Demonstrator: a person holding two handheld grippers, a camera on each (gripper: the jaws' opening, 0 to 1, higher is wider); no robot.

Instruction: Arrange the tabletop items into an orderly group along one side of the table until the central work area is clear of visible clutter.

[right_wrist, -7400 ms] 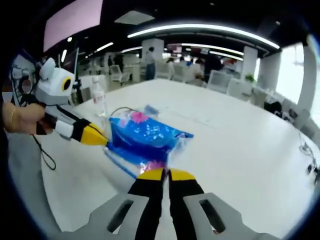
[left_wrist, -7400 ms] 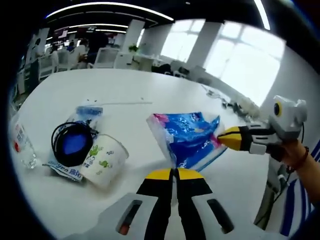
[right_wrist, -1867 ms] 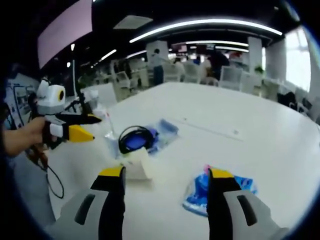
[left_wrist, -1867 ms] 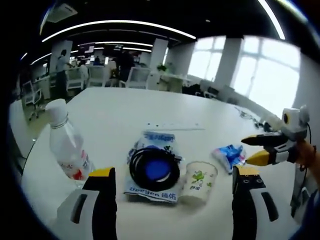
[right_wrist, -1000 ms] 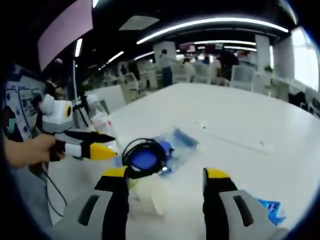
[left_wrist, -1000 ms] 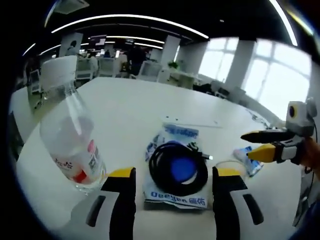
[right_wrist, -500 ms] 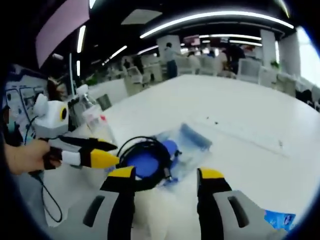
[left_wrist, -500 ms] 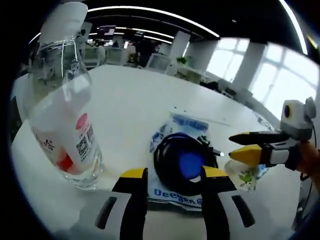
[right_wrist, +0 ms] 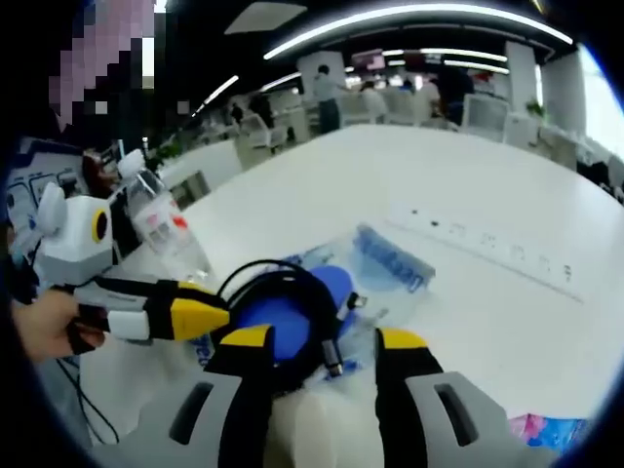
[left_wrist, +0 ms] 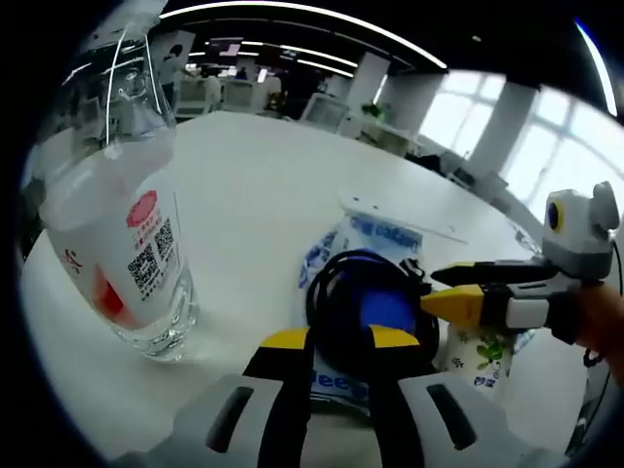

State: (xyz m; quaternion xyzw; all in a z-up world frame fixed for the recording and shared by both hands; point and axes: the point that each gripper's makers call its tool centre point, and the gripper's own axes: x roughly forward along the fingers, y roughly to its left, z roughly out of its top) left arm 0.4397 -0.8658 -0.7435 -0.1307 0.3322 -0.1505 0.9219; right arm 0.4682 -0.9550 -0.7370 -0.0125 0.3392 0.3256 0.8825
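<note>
Plastic-bagged black cable (left_wrist: 366, 317) lies on the white worktop (left_wrist: 244, 195), its near edge between the left claw (left_wrist: 336, 343), whose jaws stand narrowly parted around it. Beside it, the right claw (right_wrist: 317, 341) straddles a paper cup (left_wrist: 478, 353), not yet closed. A water bottle (left_wrist: 117, 234) stands just left.
</note>
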